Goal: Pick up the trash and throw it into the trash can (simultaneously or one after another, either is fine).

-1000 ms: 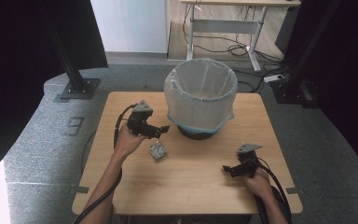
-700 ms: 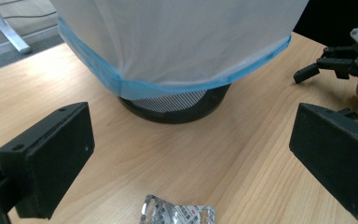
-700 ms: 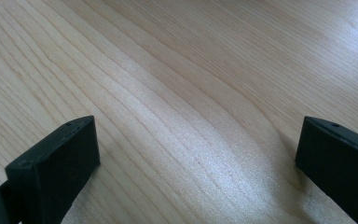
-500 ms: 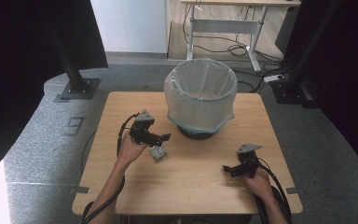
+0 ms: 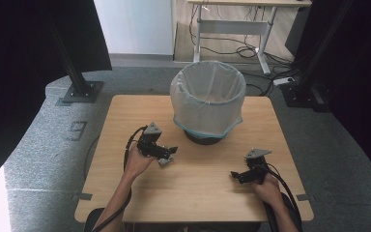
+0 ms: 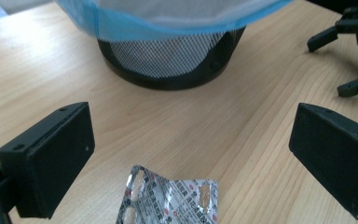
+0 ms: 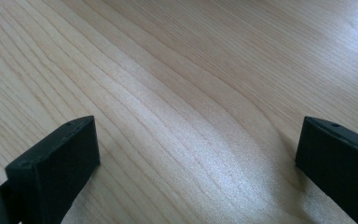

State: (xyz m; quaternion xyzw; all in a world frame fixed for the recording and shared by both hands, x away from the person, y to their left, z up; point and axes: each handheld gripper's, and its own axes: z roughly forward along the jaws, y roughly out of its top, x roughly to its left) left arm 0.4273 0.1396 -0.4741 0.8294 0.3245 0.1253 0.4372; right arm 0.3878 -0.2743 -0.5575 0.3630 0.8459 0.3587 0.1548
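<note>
From the high view, a wooden table point(image 5: 125, 193) carried a black mesh wastebasket point(image 5: 207, 104) lined with a white bag and standing at the far middle. The left gripper point(image 5: 166, 153) lay on the near left of the wastebasket, held by the person's left hand point(image 5: 137, 162), its jaws pointing right and spread. A silvery blister pack point(image 5: 164, 161) lay flat on the table directly beneath the jaw tips, on their near side. The right gripper point(image 5: 237, 175) rested on the near right part of the table, well apart from the pack, its jaws pointing left and standing apart. Beyond the table stood a grey carpeted floor point(image 5: 53, 145) and a metal-legged desk point(image 5: 232, 21).

In the left gripper view, the two black jaws stood wide open, with the blister pack point(image 6: 170, 200) lying on the wood between them, closer to the left jaw and touching neither. The wastebasket point(image 6: 168, 60) rose just beyond, its blue-edged bag point(image 6: 168, 21) hanging over the mesh. The right gripper point(image 6: 349, 51) showed at the far right.

In the right gripper view, the jaws were spread wide over bare table point(image 7: 191, 93), with nothing between them.
</note>
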